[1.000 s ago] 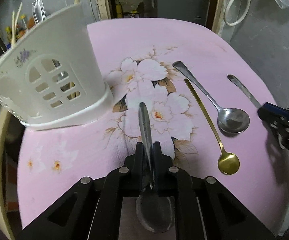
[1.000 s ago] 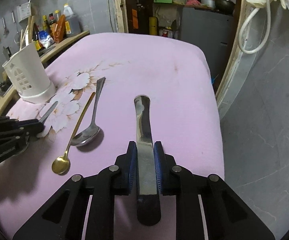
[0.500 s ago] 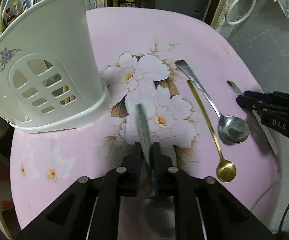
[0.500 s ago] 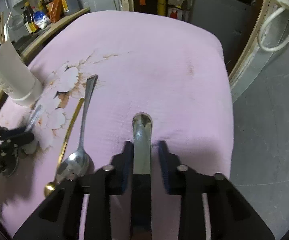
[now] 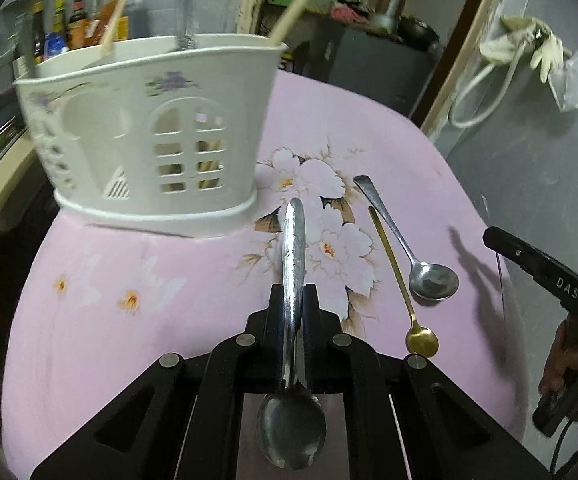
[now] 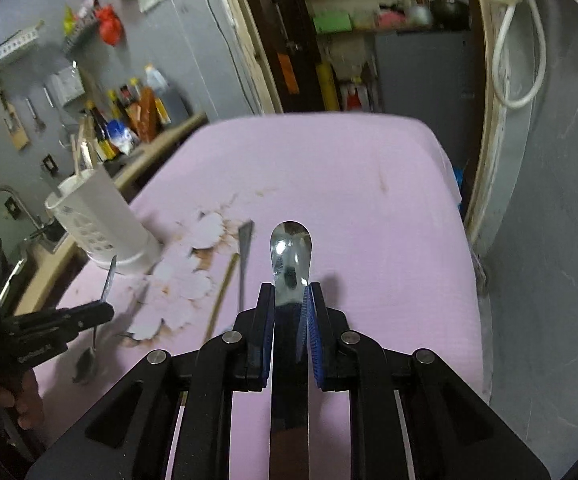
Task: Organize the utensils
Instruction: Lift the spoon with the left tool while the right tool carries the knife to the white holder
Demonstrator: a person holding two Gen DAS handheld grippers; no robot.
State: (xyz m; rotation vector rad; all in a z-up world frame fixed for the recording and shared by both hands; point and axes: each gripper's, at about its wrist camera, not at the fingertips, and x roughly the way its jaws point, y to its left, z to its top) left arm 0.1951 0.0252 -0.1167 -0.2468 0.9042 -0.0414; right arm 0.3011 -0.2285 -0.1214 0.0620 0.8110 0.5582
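My left gripper is shut on a steel spoon, handle forward and bowl back toward the camera, held above the pink flowered tablecloth. The white slotted utensil caddy stands just ahead to the left with chopsticks and a steel handle in it. A second steel spoon and a gold spoon lie to the right. My right gripper has its jaws closing on a steel knife, which is lifted clear of the cloth. In the right wrist view the caddy is far left.
The right table edge drops to a grey floor. A counter with bottles and a sink tap lie behind the caddy. A white hose hangs on the right wall. A hand holds the right gripper.
Both grippers have risen with their utensils. The left one swung toward the caddy, which now looks nearer and more side-on. The knife has left the cloth and the right view has tilted up.
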